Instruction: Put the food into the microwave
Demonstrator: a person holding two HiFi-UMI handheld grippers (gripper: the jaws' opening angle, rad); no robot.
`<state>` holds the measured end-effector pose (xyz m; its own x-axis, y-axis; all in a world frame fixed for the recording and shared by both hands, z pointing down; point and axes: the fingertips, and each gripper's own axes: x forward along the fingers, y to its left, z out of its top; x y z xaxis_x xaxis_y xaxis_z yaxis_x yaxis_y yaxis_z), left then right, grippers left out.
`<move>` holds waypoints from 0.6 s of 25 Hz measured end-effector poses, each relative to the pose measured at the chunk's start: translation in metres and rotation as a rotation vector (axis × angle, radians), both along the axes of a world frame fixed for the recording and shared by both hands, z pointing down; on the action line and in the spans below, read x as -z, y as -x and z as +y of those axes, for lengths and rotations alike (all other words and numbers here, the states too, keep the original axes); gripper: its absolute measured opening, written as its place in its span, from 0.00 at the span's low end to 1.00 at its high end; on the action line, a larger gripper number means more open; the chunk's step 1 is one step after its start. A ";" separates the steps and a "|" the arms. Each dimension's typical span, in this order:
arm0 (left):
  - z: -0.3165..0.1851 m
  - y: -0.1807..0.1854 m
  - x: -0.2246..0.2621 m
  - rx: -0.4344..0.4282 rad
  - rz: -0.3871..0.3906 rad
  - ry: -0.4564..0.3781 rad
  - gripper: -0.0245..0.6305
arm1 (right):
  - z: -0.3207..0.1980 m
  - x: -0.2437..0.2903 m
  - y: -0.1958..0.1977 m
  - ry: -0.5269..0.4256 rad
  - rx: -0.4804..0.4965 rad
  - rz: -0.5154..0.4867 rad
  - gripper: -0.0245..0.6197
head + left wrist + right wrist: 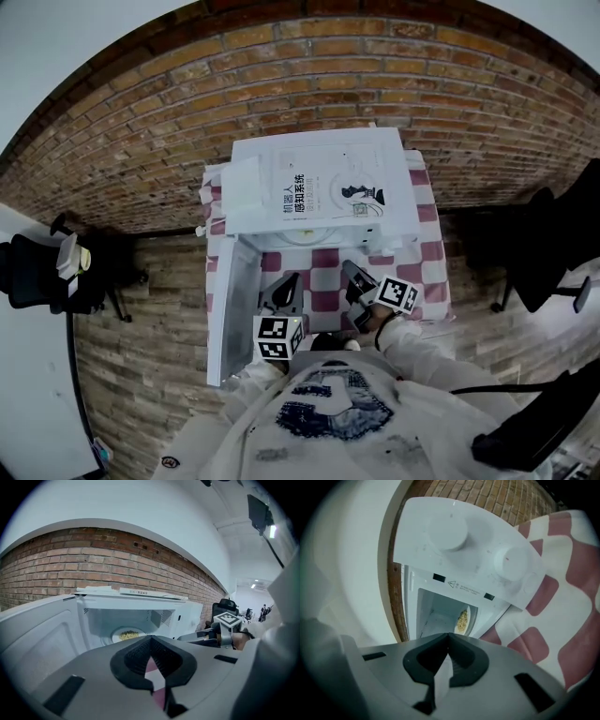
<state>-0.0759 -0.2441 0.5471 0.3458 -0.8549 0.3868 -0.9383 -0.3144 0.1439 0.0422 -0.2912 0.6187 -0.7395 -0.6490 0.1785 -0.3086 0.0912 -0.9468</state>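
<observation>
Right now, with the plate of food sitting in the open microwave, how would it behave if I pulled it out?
The plate looks like stiff white crockery, so it is probably rigid and breakable. Its smooth rim may slip when pinched. The food looks loose and granular, so tilting could spill it.

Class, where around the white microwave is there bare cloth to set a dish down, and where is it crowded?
Free: the red-and-white checked tablecloth right of the white microwave, and in front, right of its open door. Crowded: the cavity, filled by a white plate of yellow food.
</observation>
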 end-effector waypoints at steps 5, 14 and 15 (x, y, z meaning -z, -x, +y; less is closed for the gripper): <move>0.006 -0.006 0.014 -0.009 -0.010 -0.024 0.05 | 0.011 0.025 -0.015 -0.091 0.019 0.112 0.06; 0.019 -0.024 0.041 -0.005 -0.035 -0.059 0.05 | 0.039 0.080 -0.043 -0.282 0.059 0.301 0.06; 0.021 -0.026 0.043 -0.006 -0.038 -0.063 0.05 | 0.042 0.085 -0.044 -0.305 0.066 0.327 0.06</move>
<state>-0.0503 -0.2228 0.5037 0.3367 -0.8759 0.3455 -0.9409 -0.3272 0.0876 0.0866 -0.2492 0.5336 -0.7175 -0.6618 0.2172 -0.5711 0.3803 -0.7275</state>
